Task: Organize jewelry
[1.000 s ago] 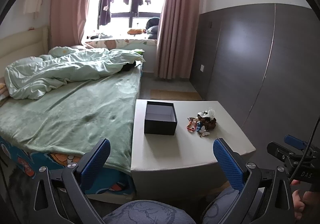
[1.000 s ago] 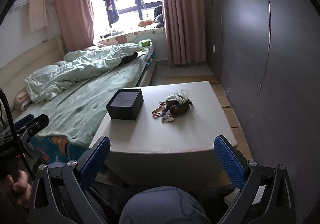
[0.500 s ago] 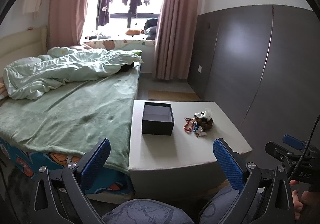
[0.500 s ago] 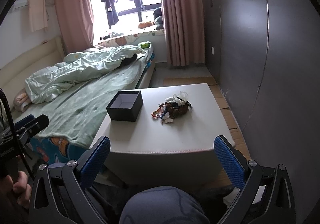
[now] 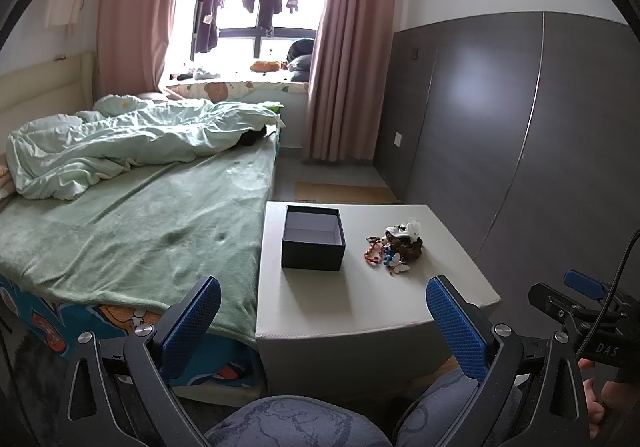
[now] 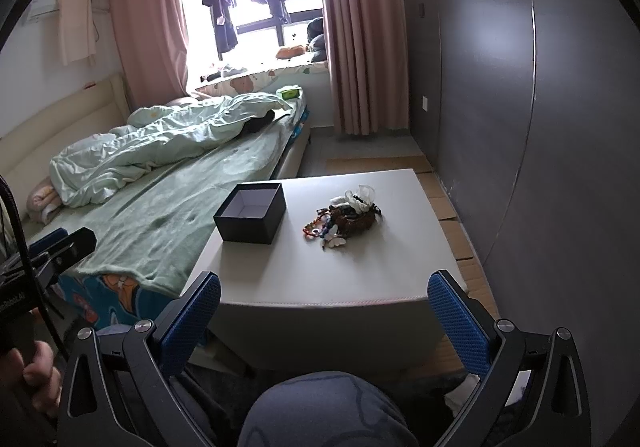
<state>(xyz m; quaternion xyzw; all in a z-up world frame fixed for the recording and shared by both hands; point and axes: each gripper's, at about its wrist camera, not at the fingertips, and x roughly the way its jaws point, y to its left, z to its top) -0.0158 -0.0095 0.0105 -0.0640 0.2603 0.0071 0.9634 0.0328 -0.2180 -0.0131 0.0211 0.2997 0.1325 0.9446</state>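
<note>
A dark open box (image 5: 313, 243) (image 6: 251, 218) with a pale inside stands on the low white table (image 5: 372, 299) (image 6: 288, 271). To its right lies a tangled pile of jewelry (image 5: 394, 245) (image 6: 345, 218): red beads, white butterfly pieces, brown and white items. My left gripper (image 5: 323, 321) is open and held well short of the table's near edge, nothing between its blue pads. My right gripper (image 6: 324, 317) is open too, also back from the table. Each gripper appears at the edge of the other's view.
A bed (image 5: 132, 231) with a green blanket and rumpled duvet adjoins the table's left side. A dark grey wardrobe wall (image 5: 520, 135) runs along the right. The person's knees (image 6: 320, 411) are below the grippers. Pink curtains and a window lie beyond.
Both views have pulled back slightly, so the table, box and jewelry look a little smaller and farther. Both grippers stay open.
</note>
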